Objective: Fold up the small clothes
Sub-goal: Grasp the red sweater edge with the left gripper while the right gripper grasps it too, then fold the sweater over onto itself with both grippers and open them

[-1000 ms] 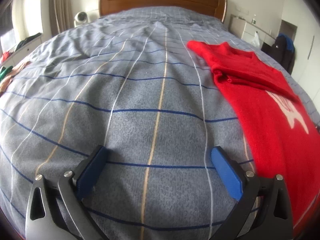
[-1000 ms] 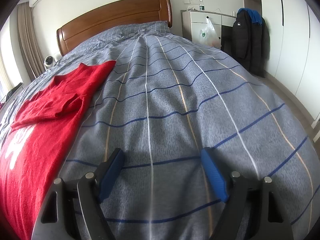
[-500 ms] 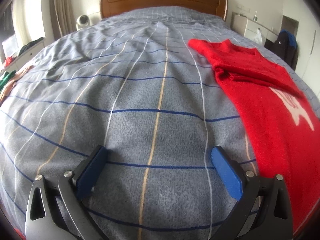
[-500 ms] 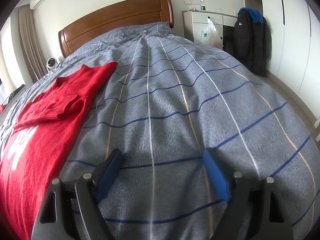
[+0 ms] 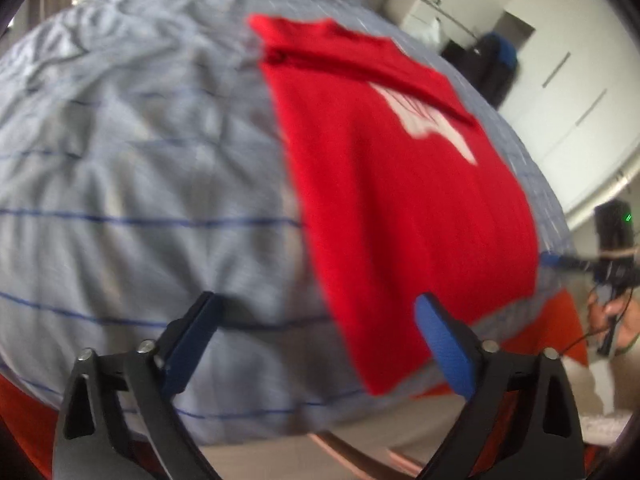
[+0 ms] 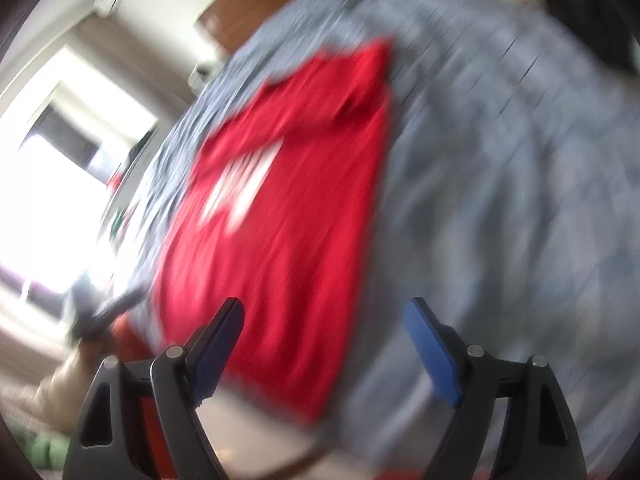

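A red garment with a white print [image 5: 392, 184] lies flat on the grey checked bedspread [image 5: 140, 168], its top part folded over. Its near hem reaches the bed's foot edge. My left gripper [image 5: 320, 340] is open and empty, above the foot edge with the garment's near left corner between its fingers' line. In the blurred right wrist view the garment [image 6: 288, 208] lies ahead and left. My right gripper [image 6: 326, 340] is open and empty above the garment's near right corner. The right gripper also shows in the left wrist view [image 5: 600, 268] at the far right.
The wooden headboard [image 6: 240, 8] is at the far end. White wardrobes [image 5: 568, 92] and dark hanging coats [image 5: 492, 68] stand right of the bed. A bright window [image 6: 52, 184] is on the left. Floor and something orange-red [image 5: 560, 328] show below the bed's foot edge.
Both grippers have pulled back toward the foot of the bed and swung inward to face the red garment. Both views are motion-blurred. Both grippers stay open.
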{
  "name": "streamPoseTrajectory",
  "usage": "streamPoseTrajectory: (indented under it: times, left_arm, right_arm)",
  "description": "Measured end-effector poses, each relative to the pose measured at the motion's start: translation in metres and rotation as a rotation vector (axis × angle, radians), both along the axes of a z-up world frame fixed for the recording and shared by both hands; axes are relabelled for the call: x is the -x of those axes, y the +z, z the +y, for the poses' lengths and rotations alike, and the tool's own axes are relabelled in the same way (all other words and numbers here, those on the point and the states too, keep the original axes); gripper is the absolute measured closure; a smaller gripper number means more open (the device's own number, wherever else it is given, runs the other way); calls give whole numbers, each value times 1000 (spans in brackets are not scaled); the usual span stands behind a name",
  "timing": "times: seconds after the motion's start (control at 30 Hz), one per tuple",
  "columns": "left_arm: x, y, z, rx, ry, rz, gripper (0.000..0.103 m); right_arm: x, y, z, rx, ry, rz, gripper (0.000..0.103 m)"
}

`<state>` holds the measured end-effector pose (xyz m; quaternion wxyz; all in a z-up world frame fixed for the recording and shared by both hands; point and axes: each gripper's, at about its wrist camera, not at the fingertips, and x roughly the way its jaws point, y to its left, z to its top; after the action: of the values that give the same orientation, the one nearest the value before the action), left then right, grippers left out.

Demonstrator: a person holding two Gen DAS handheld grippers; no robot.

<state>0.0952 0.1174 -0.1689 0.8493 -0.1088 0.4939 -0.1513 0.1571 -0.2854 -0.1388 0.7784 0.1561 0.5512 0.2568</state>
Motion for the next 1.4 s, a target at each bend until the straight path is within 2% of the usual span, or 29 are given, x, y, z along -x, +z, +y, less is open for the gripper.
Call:
streamPoseTrajectory:
  times: [0.07,0.1,0.13,0.17,0.2,0.27,0.3,0.43,0.53,0.7,0.77,0.87,1.0,1.03,1.1,1.13,1.17,1.2,1.23,1.27,1.3,1.4]
  left_arm:
    - [-2,-1,-16,-10,-37,10,28]
    - [-3,-2,-22,-14,-54,21,33]
    - [-4,-3,-28,-17,-69,36,54]
    - [-5,-5,-33,-28,-88,59,83]
    - [-3,-7,-37,-38,-101,78,97]
    - [1,-3,-38,-33,-102,91,97]
    - [4,1,-36,-23,-93,89,98]
    - [5,28,-14,110,-28,67,98]
    - [-20,53,-4,185,17,7,98]
    - [-95,80,-4,142,56,-107,98]
    - [-136,85,-3,135,79,-128,98]
    - [-196,92,5,94,114,-142,98]
    - [-274,87,2,21,181,-135,97]
    - [-293,84,0,-10,205,-131,93]
    - [-316,75,1,-61,254,-101,77]
    - [-329,70,3,-86,294,-70,63]
    - [-332,66,8,-93,325,-65,48]
    - [-331,67,14,-87,356,-74,43]
    - [-327,68,21,-67,376,-93,33]
    - [-320,70,27,-43,382,-109,27]
    - [-313,71,31,-35,382,-119,27]
    - [-287,69,31,-34,330,-134,24]
  right_arm:
    - [17,-22,13,25,20,60,23]
    - [21,-29,14,40,8,71,31]
    - [22,-37,14,34,-16,77,35]
    - [22,-41,13,2,-32,84,43]
    - [20,-44,11,-31,-36,101,62]
    - [20,-47,14,-36,-21,125,96]
    - [21,-46,14,-34,-17,120,96]
    - [22,-17,11,-88,-20,70,97]
    - [10,8,8,-132,-36,1,97]
    - [-48,44,8,-133,-71,-163,97]
    - [-90,54,9,-126,-103,-222,97]
    - [-150,59,15,-100,-131,-269,97]
    - [-234,55,21,-82,-188,-272,97]
    - [-258,51,23,-82,-214,-274,97]
    - [-294,41,25,-120,-251,-262,95]
    - [-310,35,23,-131,-306,-267,93]
    - [-314,33,15,-121,-346,-274,82]
    - [-319,32,12,-115,-392,-276,71]
    - [-323,31,7,-128,-421,-273,71]
    - [-320,31,3,-146,-439,-269,71]
    - [-316,30,1,-154,-440,-268,71]
    - [-296,38,8,-132,-339,-280,71]
